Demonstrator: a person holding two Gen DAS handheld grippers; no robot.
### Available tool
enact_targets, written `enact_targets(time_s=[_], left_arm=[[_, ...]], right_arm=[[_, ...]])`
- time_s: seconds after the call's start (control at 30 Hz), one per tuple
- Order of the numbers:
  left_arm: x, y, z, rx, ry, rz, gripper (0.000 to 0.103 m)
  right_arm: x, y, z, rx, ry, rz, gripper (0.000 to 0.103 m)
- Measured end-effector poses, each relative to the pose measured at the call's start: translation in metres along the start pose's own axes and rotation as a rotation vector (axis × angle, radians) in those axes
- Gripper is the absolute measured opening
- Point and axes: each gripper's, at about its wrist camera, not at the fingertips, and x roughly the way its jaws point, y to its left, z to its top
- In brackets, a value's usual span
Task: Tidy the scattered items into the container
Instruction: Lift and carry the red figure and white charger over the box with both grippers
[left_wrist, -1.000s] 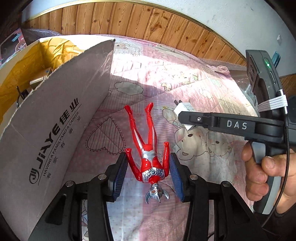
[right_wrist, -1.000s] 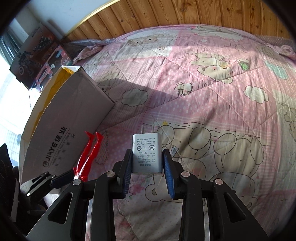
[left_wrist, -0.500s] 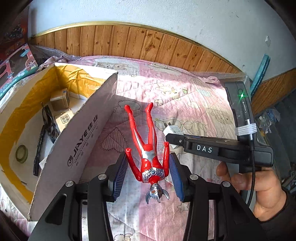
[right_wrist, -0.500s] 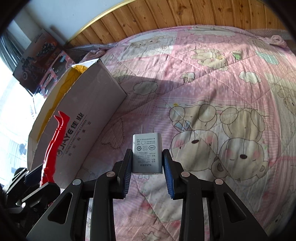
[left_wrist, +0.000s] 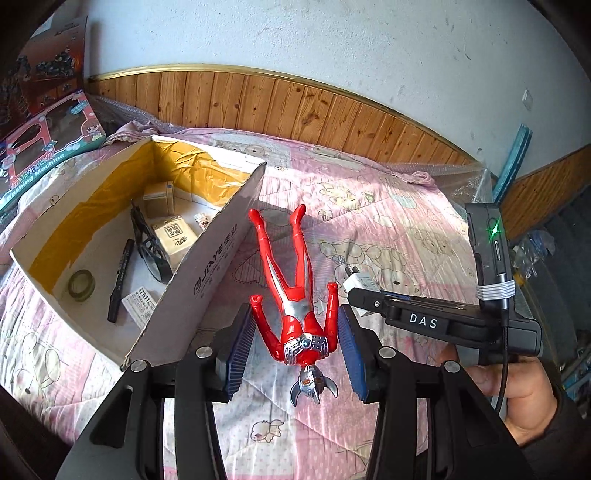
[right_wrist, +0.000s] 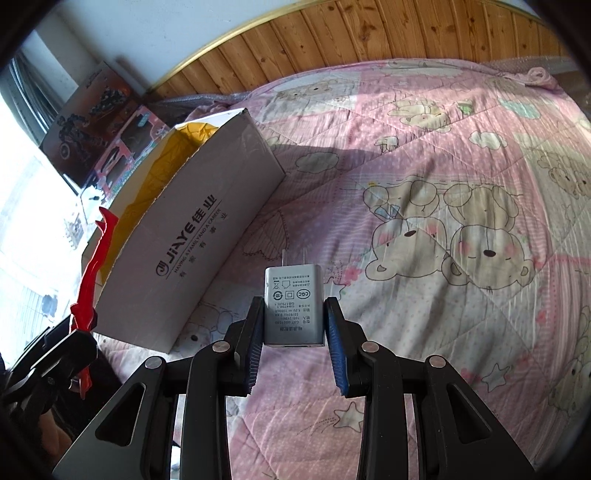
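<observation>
My left gripper (left_wrist: 295, 345) is shut on a red and silver toy figure (left_wrist: 295, 291), held by the arms with its legs pointing away, in the air just right of the cardboard box (left_wrist: 207, 266). The box's open top shows several items lying inside. My right gripper (right_wrist: 293, 326) is shut on a grey plug adapter (right_wrist: 294, 308), prongs pointing forward, above the pink quilt (right_wrist: 443, 184). In the left wrist view the right gripper (left_wrist: 360, 291) sits close to the figure's right side. The right wrist view shows the figure (right_wrist: 90, 273) at the far left beside the box (right_wrist: 192, 236).
Inside the box lie a black marker (left_wrist: 120, 280), a tape roll (left_wrist: 81, 284), small cartons (left_wrist: 173, 236) and a black frame. Toy boxes (left_wrist: 48, 147) stand beyond the box at the bed's left edge. A wood-panelled wall (left_wrist: 295, 107) borders the far side of the bed.
Both grippers have risen with their loads. The left wrist view now looks down into the open box, which earlier showed mostly its side wall. The adapter stays beside the figure.
</observation>
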Motion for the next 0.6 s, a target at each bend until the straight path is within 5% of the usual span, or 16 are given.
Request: enact_targets(time_s=[0.6], left_arm=[[-0.060,0.045,-0.009,-0.067,-0.085,0.023,0.047]], right_arm=[[-0.037,0.069,-0.046,-0.070,-0.059,0.026,0.033]])
